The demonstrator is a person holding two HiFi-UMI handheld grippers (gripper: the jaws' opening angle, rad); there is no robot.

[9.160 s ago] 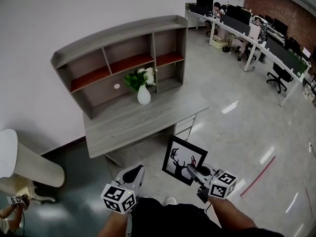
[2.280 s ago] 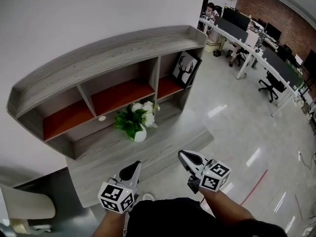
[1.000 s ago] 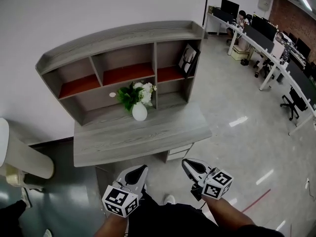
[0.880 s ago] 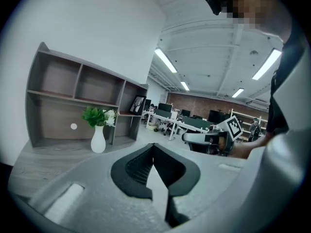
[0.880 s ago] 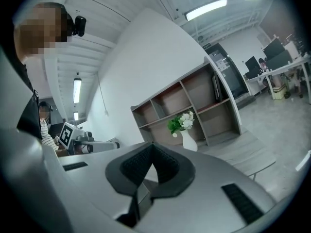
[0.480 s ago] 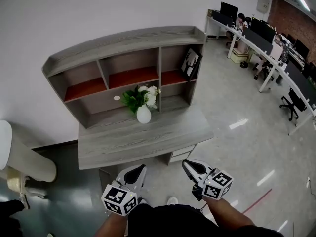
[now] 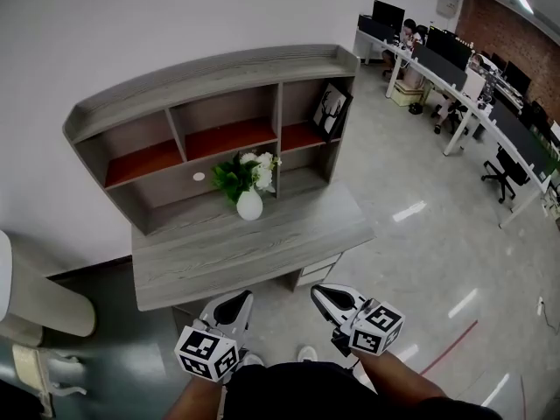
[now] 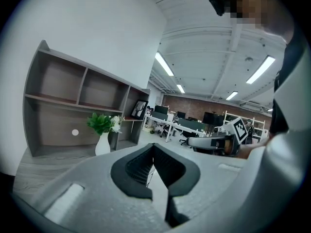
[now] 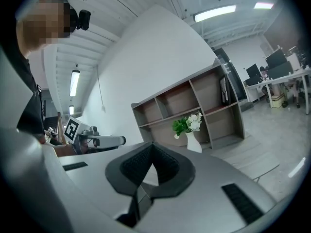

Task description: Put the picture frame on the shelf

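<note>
The black picture frame with a deer silhouette [image 7: 330, 110] stands in the upper right compartment of the grey wooden shelf [image 7: 210, 64]. The left gripper [image 7: 233, 302] and the right gripper [image 7: 326, 295] are both closed and empty, well apart from it. The placing seems finished, so probably no further move is needed.

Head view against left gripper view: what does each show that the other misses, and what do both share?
Only the head view shows the pale chair, the red line on the floor and the marker cube on the left gripper. Only the left gripper view shows the ceiling lights and the camera the person wears. Both show the shelf, the picture frame in its upper right compartment, the white vase of flowers and the right gripper.
</note>
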